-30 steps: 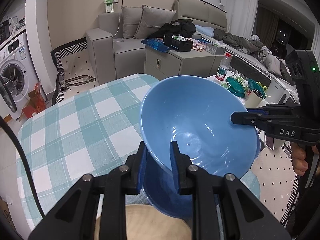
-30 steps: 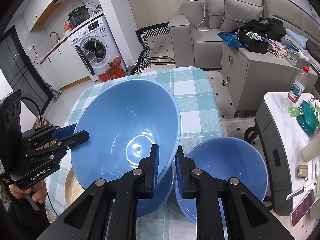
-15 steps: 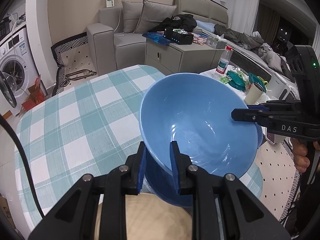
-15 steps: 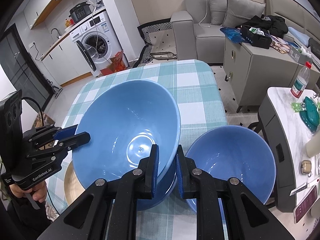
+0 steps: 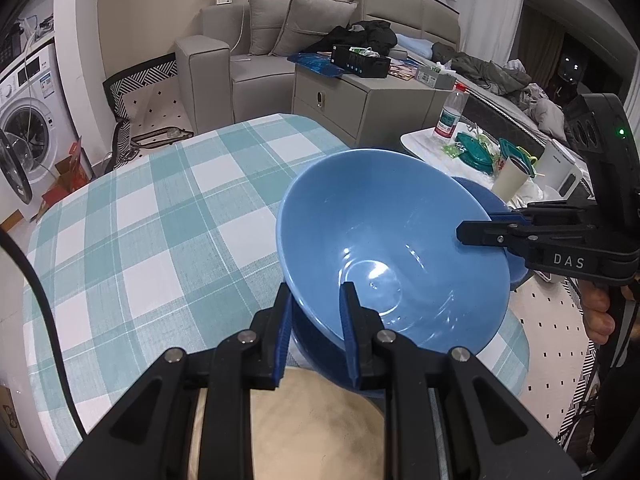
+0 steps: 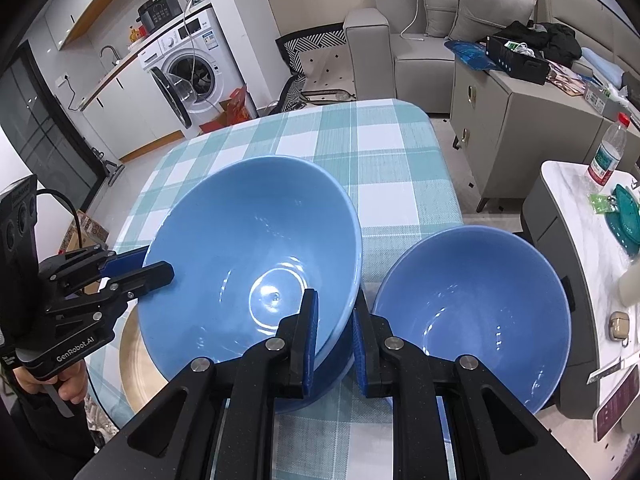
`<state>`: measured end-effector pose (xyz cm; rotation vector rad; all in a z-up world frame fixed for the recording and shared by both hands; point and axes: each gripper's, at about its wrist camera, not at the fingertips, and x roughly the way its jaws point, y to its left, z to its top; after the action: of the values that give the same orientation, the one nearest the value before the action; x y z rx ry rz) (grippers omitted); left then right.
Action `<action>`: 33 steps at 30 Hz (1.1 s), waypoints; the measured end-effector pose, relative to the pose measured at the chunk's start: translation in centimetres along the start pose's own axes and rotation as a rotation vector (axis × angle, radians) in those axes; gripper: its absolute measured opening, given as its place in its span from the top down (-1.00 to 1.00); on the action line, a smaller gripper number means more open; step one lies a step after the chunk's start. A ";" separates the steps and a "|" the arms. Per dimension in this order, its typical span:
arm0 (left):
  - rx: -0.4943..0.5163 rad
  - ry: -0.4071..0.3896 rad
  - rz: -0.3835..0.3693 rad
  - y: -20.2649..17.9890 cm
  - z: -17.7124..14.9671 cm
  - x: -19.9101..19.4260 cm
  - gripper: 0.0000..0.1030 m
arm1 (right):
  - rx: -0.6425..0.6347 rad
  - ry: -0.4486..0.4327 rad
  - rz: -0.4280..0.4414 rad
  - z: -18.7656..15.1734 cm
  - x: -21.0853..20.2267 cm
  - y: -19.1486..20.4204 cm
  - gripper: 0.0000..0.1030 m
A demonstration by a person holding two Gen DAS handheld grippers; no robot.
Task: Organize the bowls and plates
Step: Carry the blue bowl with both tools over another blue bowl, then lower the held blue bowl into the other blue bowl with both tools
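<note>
A large blue bowl [image 5: 384, 248] [image 6: 248, 264] hangs above the checked table, held by both grippers. My left gripper [image 5: 316, 332] is shut on its near rim; it also shows in the right wrist view [image 6: 136, 268]. My right gripper [image 6: 336, 340] is shut on the opposite rim; it also shows in the left wrist view [image 5: 476, 228]. A darker blue dish [image 6: 332, 376] lies right under the held bowl. A second blue bowl [image 6: 472, 312] sits to its right on the table. A tan plate [image 5: 312, 428] [image 6: 136, 364] lies beneath the left gripper.
The table with the teal checked cloth [image 5: 152, 216] stretches away beyond the bowls. A side table [image 6: 592, 216] with a bottle and teal items stands to the right. A grey cabinet [image 6: 516, 116], a sofa and a washing machine [image 6: 188, 76] stand farther off.
The held bowl and both grippers have shifted a little toward the right, nearer the second bowl. Both grips are unchanged.
</note>
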<state>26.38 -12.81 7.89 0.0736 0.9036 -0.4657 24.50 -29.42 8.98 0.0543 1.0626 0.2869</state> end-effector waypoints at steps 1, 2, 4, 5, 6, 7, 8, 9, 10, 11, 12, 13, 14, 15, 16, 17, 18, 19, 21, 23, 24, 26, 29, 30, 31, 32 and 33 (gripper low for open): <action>-0.002 0.003 0.000 0.1 -0.1 0.1 0.60 | -0.002 0.005 -0.001 -0.1 0.2 0.1 0.69; -0.003 0.004 0.002 0.2 -0.2 0.1 0.60 | -0.005 0.009 -0.001 -0.2 0.4 0.1 0.69; -0.005 0.009 0.004 0.2 -0.3 0.2 0.60 | -0.011 0.015 -0.004 -0.3 0.6 0.2 0.69; -0.003 0.012 0.005 0.2 -0.4 0.3 0.60 | -0.012 0.017 -0.007 -0.3 0.8 0.2 0.69; 0.000 0.015 0.006 0.1 -0.6 0.4 0.60 | -0.012 0.019 -0.008 -0.3 0.9 0.2 0.69; 0.002 0.018 0.008 0.1 -0.6 0.5 0.60 | -0.014 0.021 -0.010 -0.3 1.0 0.2 0.69; 0.003 0.020 0.009 0.0 -0.7 0.6 0.60 | -0.014 0.022 -0.013 -0.4 1.1 0.2 0.69; 0.004 0.022 0.009 0.0 -0.8 0.6 0.60 | -0.014 0.023 -0.015 -0.5 1.2 0.2 0.69; 0.005 0.023 0.009 0.0 -0.8 0.7 0.60 | -0.016 0.023 -0.019 -0.5 1.2 0.1 0.69; 0.005 0.024 0.009 0.0 -0.8 0.8 0.60 | -0.016 0.023 -0.021 -0.4 1.3 0.1 0.69; 0.006 0.025 0.009 0.0 -0.8 0.8 0.60 | -0.017 0.024 -0.023 -0.4 1.3 0.2 0.69; 0.008 0.026 0.010 0.0 -0.8 0.8 0.60 | -0.021 0.025 -0.026 -0.4 1.4 0.2 0.69; 0.009 0.028 0.010 0.0 -0.9 0.9 0.60 | -0.022 0.026 -0.027 -0.5 1.5 0.2 0.69; 0.011 0.031 0.011 -0.1 -0.9 0.9 0.60 | -0.025 0.028 -0.029 -0.6 1.5 0.3 0.69; 0.014 0.033 0.013 -0.1 -0.9 1.0 0.60 | -0.028 0.029 -0.032 -0.6 1.6 0.3 0.69; 0.016 0.034 0.015 -0.1 -1.0 1.0 0.60 | -0.033 0.030 -0.036 -0.7 1.6 0.5 0.69; 0.016 0.035 0.016 -0.1 -1.0 1.1 0.60 | -0.037 0.029 -0.040 -0.8 1.6 0.5 0.69; 0.017 0.038 0.018 -0.1 -1.0 1.1 0.60 | -0.041 0.029 -0.045 -0.8 1.7 0.6 0.69; 0.020 0.041 0.021 -0.2 -1.1 1.2 0.59 | -0.048 0.030 -0.055 -0.9 1.8 0.7 0.69; 0.024 0.044 0.024 -0.2 -1.3 1.3 0.59 | -0.056 0.034 -0.064 -1.0 2.0 0.8 0.69; 0.024 0.046 0.025 -0.2 -1.3 1.4 0.59 | -0.059 0.035 -0.068 -1.0 2.0 0.8 0.69; 0.026 0.052 0.026 -0.1 -1.4 1.6 0.59 | -0.065 0.036 -0.076 -1.1 2.1 0.9 0.69; 0.033 0.063 0.028 -0.3 -1.6 1.9 0.59 | -0.074 0.034 -0.091 -1.2 2.2 1.1 0.69; 0.034 0.065 0.029 -0.3 -1.7 1.9 0.59 | -0.075 0.036 -0.093 -1.3 2.3 1.1 0.69; 0.034 0.066 0.029 -0.3 -1.7 2.0 0.59 | -0.075 0.038 -0.094 -1.3 2.3 1.1 0.69; 0.033 0.067 0.028 -0.3 -1.7 2.0 0.59 | -0.075 0.039 -0.095 -1.4 2.4 1.1 0.69; 0.032 0.068 0.027 -0.2 -1.7 2.1 0.59 | -0.078 0.042 -0.096 -1.4 2.4 1.1 0.69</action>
<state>26.12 -13.33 5.27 0.1317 0.9604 -0.4546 24.14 -27.83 6.45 -0.0726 1.0915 0.2432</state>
